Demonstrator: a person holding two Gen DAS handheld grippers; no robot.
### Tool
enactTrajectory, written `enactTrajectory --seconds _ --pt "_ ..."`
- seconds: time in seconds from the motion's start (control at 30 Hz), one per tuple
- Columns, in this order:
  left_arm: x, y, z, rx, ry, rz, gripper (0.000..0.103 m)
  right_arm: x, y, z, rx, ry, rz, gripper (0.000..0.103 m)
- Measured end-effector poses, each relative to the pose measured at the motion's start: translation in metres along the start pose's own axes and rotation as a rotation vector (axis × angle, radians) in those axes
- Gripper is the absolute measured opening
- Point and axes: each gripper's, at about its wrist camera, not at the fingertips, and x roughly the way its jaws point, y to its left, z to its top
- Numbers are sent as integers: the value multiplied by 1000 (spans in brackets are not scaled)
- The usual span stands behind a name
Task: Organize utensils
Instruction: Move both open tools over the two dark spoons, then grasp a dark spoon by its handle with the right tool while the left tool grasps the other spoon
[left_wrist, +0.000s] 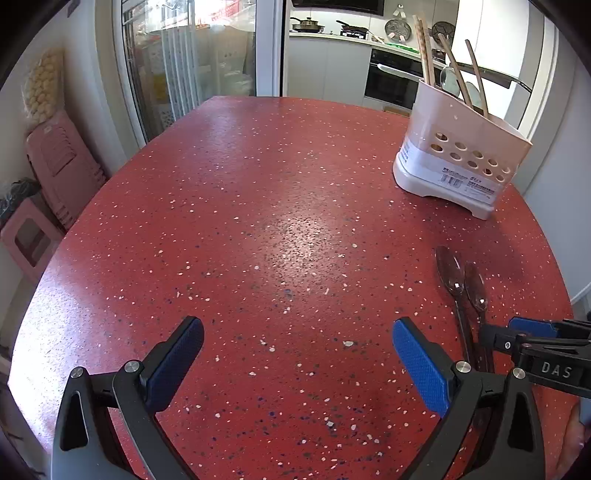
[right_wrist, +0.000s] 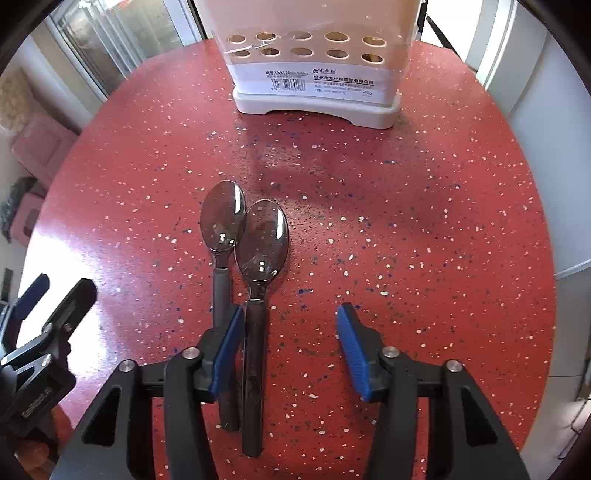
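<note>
Two metal spoons lie side by side on the red speckled table (right_wrist: 424, 221), bowls pointing toward the holder: a left spoon (right_wrist: 222, 218) and a right spoon (right_wrist: 262, 236). My right gripper (right_wrist: 291, 308) hangs over their handles, open. The right spoon's dark handle lies just inside the left pad, while the left spoon's handle runs under that finger; the other pad is well clear. The same spoons (left_wrist: 461, 280) show at the right in the left wrist view. My left gripper (left_wrist: 297, 325) is open over bare table with nothing between its fingers.
A pink-and-white perforated utensil holder (left_wrist: 461, 162) stands at the far right of the table (left_wrist: 258, 221), holding chopsticks, wooden utensils and a spoon; it is straight beyond the spoons (right_wrist: 314, 74). Pink stools stand on the floor at the left (left_wrist: 55, 166).
</note>
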Motion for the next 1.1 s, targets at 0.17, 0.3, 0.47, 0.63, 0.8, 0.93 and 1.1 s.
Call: enactTrajectory --seconds 0.17,0.3,0.47,0.63,0.8,0.93,1.1 --pt "0 3 0 -18 12 -12 103 3 13 1 -57 5 -72 48" --pt "0 -5 2 -14 21 -35 103 3 11 3 -58 -1 -72 31" --pt "4 -18 6 -15 47 -74 103 -1 -2 0 -32 -6 -59 13" --pt "10 -39 7 31 87 -95 103 -4 -19 -4 12 -20 23 12" --pt "18 -66 9 76 116 -100 103 -12 -44 -12 71 -40 104 12" --pt "29 -90 13 101 165 -111 103 -27 -66 -19 83 -69 130 12" --pt "41 -106 15 106 227 -94 96 -40 -82 -23 90 -103 158 12"
